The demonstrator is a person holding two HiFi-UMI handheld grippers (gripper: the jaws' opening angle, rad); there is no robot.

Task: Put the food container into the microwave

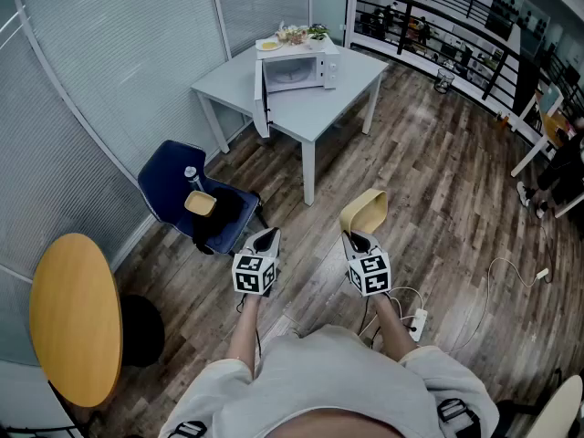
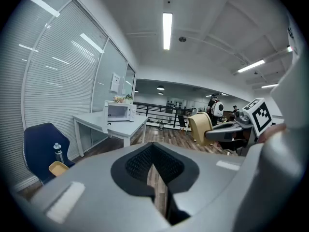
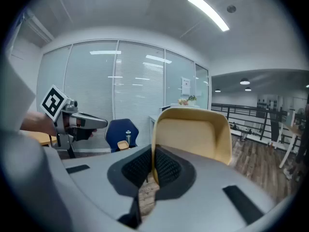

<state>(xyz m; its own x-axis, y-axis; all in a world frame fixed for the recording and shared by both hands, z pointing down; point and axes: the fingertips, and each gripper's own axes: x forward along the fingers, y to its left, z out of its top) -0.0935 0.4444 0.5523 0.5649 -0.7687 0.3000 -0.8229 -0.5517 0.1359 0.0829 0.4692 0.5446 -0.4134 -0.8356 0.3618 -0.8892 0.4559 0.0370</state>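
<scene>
The white microwave stands on a white table far ahead, its door swung open. In the left gripper view the microwave is small and distant. My right gripper is shut on the rim of a tan food container, which is held upright over the floor. That container fills the right gripper view above the gripper. My left gripper is shut and holds nothing. From the left gripper I see the container off to the right.
A blue chair at the left carries a second tan container and a bottle. A round wooden table is at the near left. A power strip with cable lies on the floor. Dishes sit on the microwave.
</scene>
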